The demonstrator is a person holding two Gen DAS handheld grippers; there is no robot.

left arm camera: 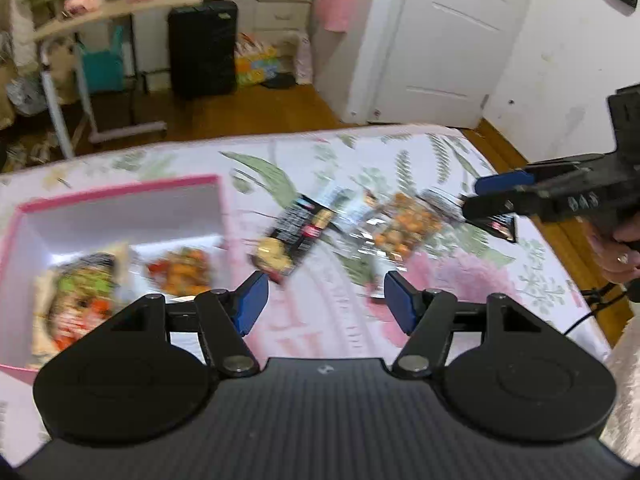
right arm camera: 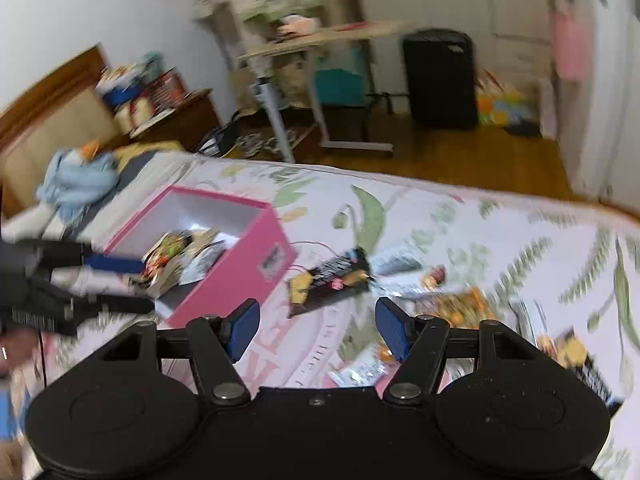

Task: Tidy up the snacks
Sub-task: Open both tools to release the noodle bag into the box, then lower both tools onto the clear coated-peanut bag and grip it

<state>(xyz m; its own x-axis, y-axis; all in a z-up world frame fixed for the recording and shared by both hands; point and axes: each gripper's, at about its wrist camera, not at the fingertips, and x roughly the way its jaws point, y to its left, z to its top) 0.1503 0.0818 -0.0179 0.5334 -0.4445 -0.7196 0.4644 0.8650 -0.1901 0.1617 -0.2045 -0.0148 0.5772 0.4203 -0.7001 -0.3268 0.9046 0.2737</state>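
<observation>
Snacks (left arm camera: 298, 236) strewn on floral bedspread (left arm camera: 460, 160) ahead of both empty grippers, left gripper (left arm camera: 326, 300) and right gripper (right arm camera: 316, 330), jaws apart; pink box (right arm camera: 256, 256) left.

Two wrist fisheyes angled down over the bed (left arm camera: 460, 152) — pink box (right arm camera: 256, 256) shared, near.

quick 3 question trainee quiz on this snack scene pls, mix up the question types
1. True or false: the pink box already holds some snack packets.
2. Which packet lies on the bed nearest the box? A: the black packet; B: the clear packet of orange snacks.
3. Fill in: the left tool holds ____ between its pads.

Key
1. True: packets show inside it in both views.
2. A
3. Nothing; the right tool is empty too.
</observation>
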